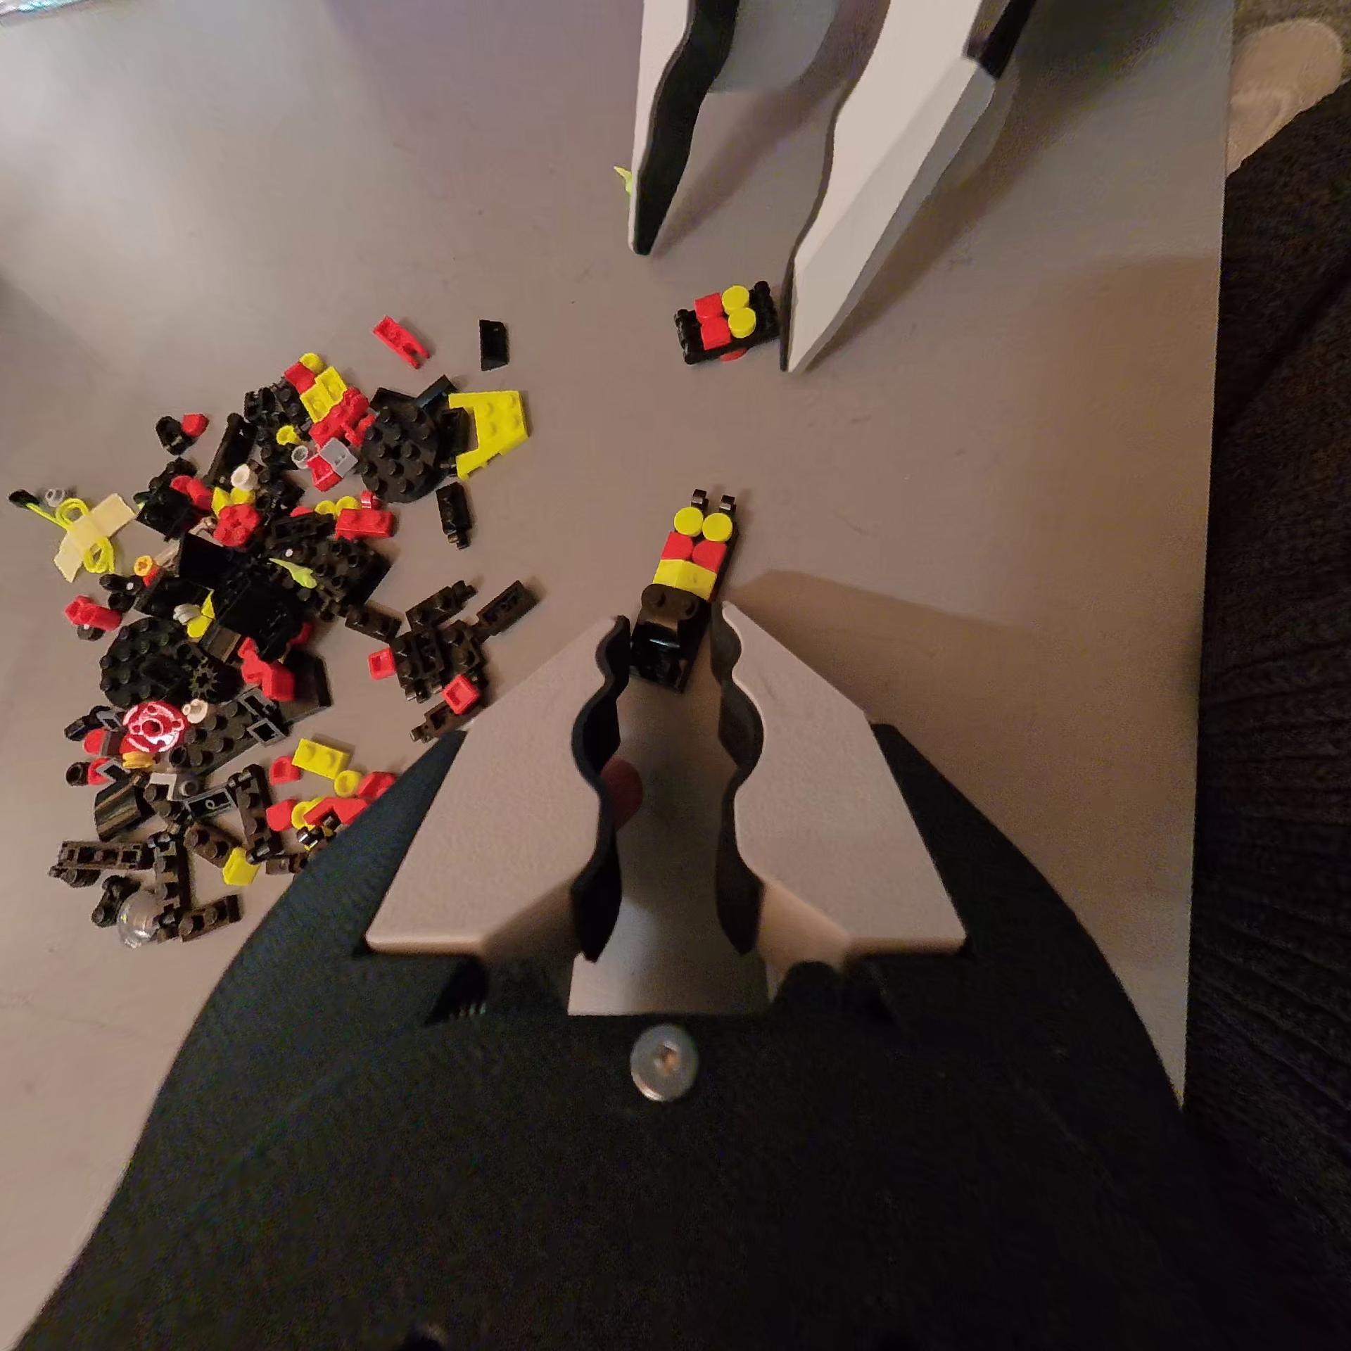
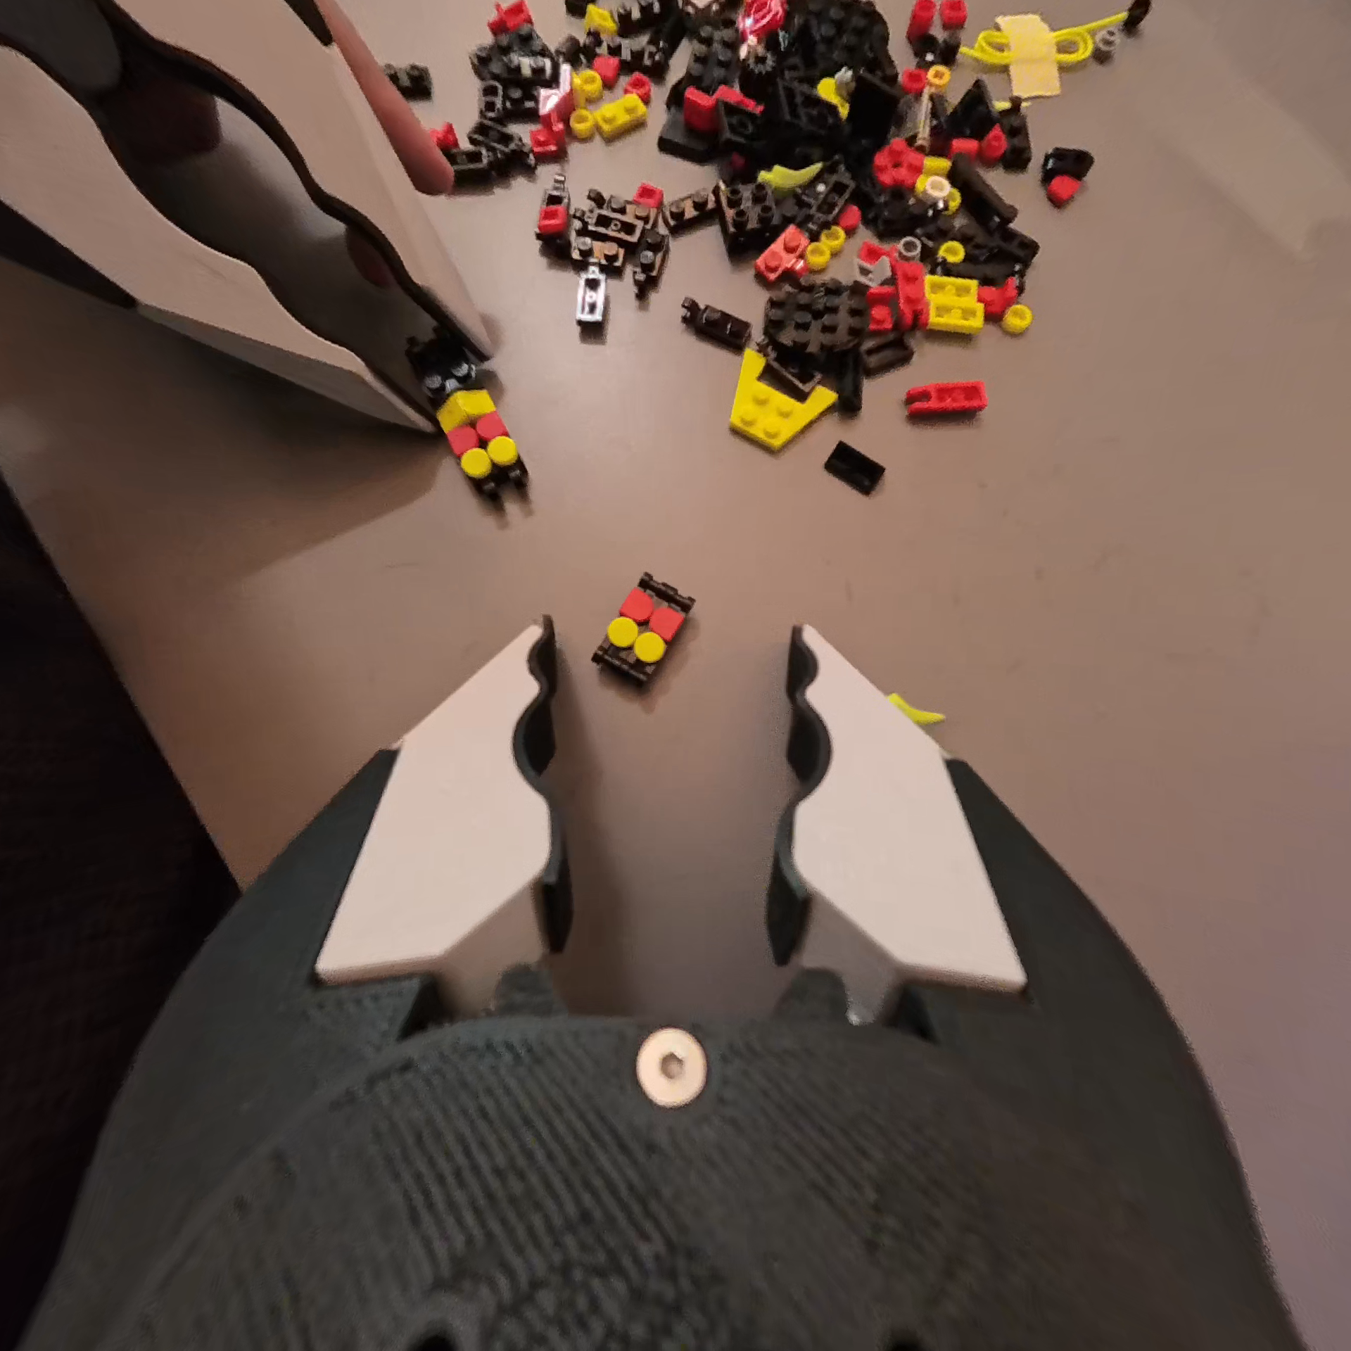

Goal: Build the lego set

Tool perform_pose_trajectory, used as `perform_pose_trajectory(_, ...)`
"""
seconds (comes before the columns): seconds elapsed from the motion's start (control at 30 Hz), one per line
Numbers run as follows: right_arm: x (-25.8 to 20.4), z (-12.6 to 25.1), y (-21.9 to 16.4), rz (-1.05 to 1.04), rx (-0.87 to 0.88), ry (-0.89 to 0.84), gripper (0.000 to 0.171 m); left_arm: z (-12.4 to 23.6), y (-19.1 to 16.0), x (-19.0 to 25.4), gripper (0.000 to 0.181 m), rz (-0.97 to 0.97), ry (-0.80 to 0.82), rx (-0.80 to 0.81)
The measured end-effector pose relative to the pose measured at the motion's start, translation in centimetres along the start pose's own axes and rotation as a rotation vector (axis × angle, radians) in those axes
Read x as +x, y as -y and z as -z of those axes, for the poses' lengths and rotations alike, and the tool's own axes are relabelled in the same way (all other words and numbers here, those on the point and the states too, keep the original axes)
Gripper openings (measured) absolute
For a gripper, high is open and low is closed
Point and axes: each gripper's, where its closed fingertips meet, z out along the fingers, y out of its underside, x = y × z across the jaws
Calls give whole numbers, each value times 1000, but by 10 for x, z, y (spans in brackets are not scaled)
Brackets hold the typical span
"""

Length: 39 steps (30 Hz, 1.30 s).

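Left gripper (image 1: 669, 629) clamped on long brick assembly (image 1: 691, 577); right gripper (image 2: 671, 636) spread wide around small assembly (image 2: 643, 629) on tabletop (image 2: 1023, 585)

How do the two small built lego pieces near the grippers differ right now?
The longer assembly is gripped at its black end by the left gripper; the shorter assembly lies free before the open right gripper. Only the longer has a yellow brick. Both have black bases with red and yellow round tiles.

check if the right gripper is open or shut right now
Open. In its own wrist view the right gripper has a wide gap between its fingers, holding nothing; the small black assembly lies on the table just ahead of the tips.
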Motion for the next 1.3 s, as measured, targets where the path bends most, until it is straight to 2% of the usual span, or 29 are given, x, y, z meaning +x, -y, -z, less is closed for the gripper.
perform_pose_trajectory(0.13,0,-2,-2,7,-17,-16,63,0,0,0,21,0,1,0)
perform_pose_trajectory(0.37,0,-2,-3,-10,-18,0,49,0,0,0,21,0,0,0)
perform_pose_trajectory(0.6,-2,-2,-2,22,-12,5,30,1,0,0,21,1,0,-1)
perform_pose_trajectory(0.7,-1,-1,-2,47,-14,-2,16,1,0,0,21,1,0,-1)
perform_pose_trajectory(1.03,-9,-1,-1,91,-7,34,15,1,0,1,21,1,-1,-1)
perform_pose_trajectory(1.3,-28,2,0,130,-3,148,15,1,0,1,21,0,1,0)
